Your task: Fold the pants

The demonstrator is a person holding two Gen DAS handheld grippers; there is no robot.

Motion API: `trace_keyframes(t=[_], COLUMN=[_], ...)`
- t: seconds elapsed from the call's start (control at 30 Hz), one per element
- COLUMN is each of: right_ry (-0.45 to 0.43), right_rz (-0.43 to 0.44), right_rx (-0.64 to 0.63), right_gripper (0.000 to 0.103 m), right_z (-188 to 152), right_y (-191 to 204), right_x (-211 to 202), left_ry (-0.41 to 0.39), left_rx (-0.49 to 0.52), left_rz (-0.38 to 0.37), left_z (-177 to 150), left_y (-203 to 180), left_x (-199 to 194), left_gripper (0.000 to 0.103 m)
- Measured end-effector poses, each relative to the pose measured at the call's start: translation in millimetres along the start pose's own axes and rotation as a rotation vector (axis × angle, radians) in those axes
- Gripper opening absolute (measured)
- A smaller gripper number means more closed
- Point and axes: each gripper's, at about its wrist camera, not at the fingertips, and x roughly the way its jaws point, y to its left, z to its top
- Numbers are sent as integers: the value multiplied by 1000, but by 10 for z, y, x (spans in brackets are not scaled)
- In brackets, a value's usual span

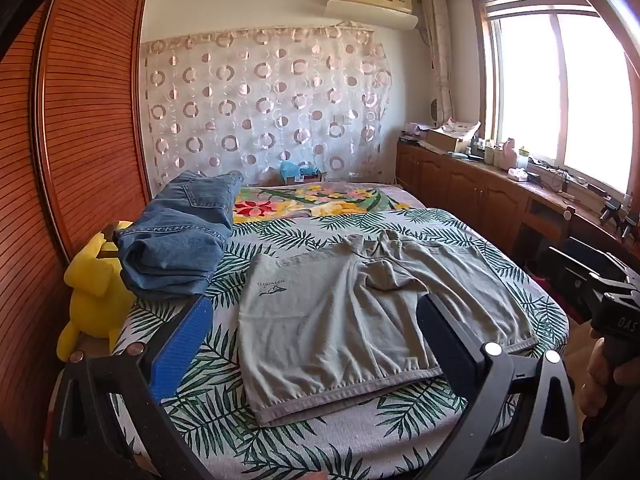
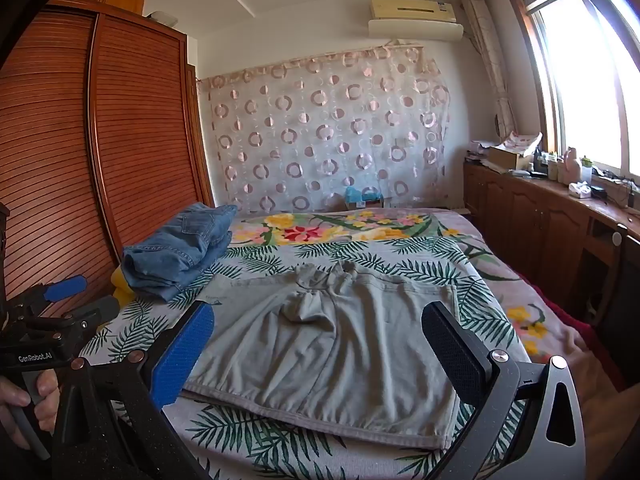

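Left gripper (image 2: 66,294) black body, white print: "GenRobot.AI", seen in the right wrist view.
Right gripper (image 1: 614,280) black handle block, pale raised letters: "DAS", cut off by the picture's edge, seen in the left wrist view.
Grey-green cotton shorts (image 1: 360,312) on the bed, small dark print above a little drawn figure: upside down to the camera and too small to read.
Cream wall air conditioner (image 2: 414,10), small label: too small to read.
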Motion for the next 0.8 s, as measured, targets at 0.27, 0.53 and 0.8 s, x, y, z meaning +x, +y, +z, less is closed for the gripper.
trace_keyframes(t=[0.27,0.53,0.8], right_ry=[3,3,1], right_rz=[-1,0,1], right_rx=[2,4,4], right_gripper=[103,103,103], right_z=[2,2,5], right_y=[5,5,15], right_x=[0,-3,-16], left_ry=[-1,-1,-2], left_rx=[4,3,4], left_rz=[0,1,1], left_z=[-1,-2,-3], left_y=[-9,-16,-15], left_x=[-4,-7,-8], left_gripper=[102,102,102])
